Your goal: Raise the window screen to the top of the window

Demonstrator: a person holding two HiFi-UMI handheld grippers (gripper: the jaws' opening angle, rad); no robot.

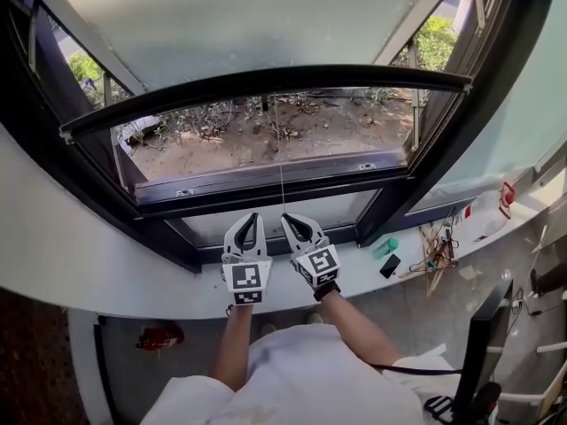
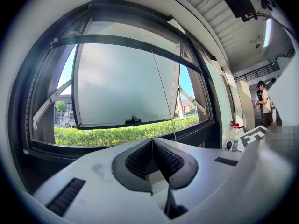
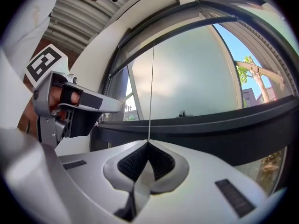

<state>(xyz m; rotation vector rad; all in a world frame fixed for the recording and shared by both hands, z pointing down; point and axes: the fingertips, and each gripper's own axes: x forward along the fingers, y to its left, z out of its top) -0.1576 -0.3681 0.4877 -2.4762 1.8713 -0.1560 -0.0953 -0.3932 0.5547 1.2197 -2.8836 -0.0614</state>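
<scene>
The screen's dark bottom bar (image 1: pixel 266 80) spans the open window a good way above the sill. A thin pull cord (image 1: pixel 282 175) hangs from it down to my right gripper (image 1: pixel 291 220), which is shut on the cord just above the sill. In the right gripper view the cord (image 3: pixel 152 92) runs from the bar (image 3: pixel 187 29) straight into the closed jaws (image 3: pixel 149 143). My left gripper (image 1: pixel 250 220) sits right beside it on the left, shut, with nothing between its pads (image 2: pixel 153 141). The cord (image 2: pixel 164 97) passes just to its right.
The frosted sash (image 1: pixel 230 16) is swung outward, with bare ground and plants below. On the white sill (image 1: pixel 106 277) to the right lie a green object (image 1: pixel 384 248), a black phone (image 1: pixel 390 266), loose sticks (image 1: pixel 436 253) and a plastic bottle (image 1: pixel 487 209). A person (image 2: pixel 264 101) stands at the far right.
</scene>
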